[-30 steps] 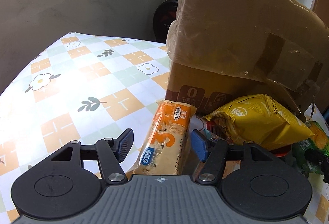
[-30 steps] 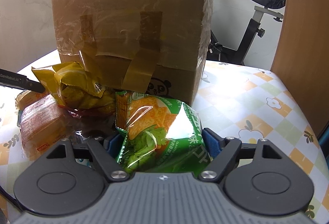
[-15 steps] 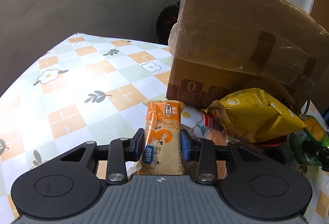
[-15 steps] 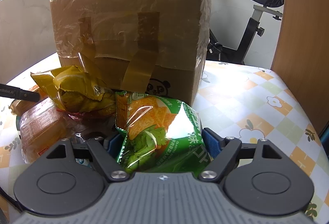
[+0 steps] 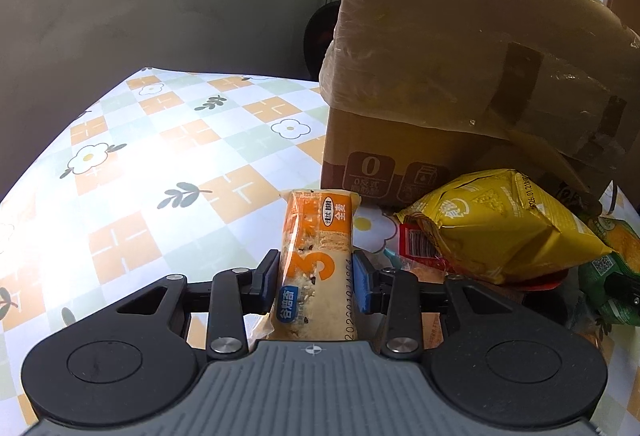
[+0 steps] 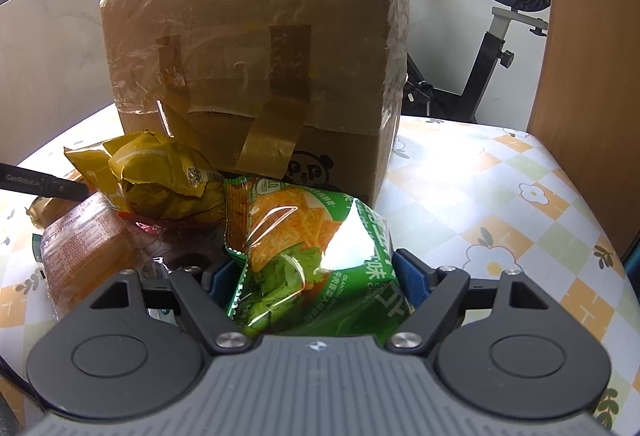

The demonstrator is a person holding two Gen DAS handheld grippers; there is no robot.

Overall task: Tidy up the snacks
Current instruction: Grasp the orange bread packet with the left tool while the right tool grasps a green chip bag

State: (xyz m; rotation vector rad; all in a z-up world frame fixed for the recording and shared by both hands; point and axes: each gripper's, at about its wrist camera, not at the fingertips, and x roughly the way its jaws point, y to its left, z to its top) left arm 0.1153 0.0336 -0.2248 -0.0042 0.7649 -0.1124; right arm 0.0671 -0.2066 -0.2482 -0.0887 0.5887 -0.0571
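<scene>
In the left wrist view my left gripper (image 5: 316, 281) is shut on an orange cereal bar packet (image 5: 318, 232), its blue pads pressing both long sides, the packet pointing away over the flowered tablecloth (image 5: 132, 164). The right wrist view has my right gripper (image 6: 312, 276) shut wide on a puffy green chip bag (image 6: 308, 236), a pad against each side. A yellow snack bag (image 5: 500, 224) (image 6: 160, 176) lies between the two grippers, resting on a red-edged packet. A clear orange-print packet (image 6: 84, 248) lies at the left of the pile.
A large taped cardboard box (image 5: 460, 76) (image 6: 256, 64) stands right behind the snacks. An exercise bike (image 6: 500, 48) and a wooden panel (image 6: 592, 56) are beyond the table's far right. Bare tablecloth stretches to the left (image 5: 132, 164) and to the right (image 6: 500, 196).
My left gripper's jaws closed onto the orange bar packet, which now stands straighter between the pads. The right gripper and its green bag have not moved.
</scene>
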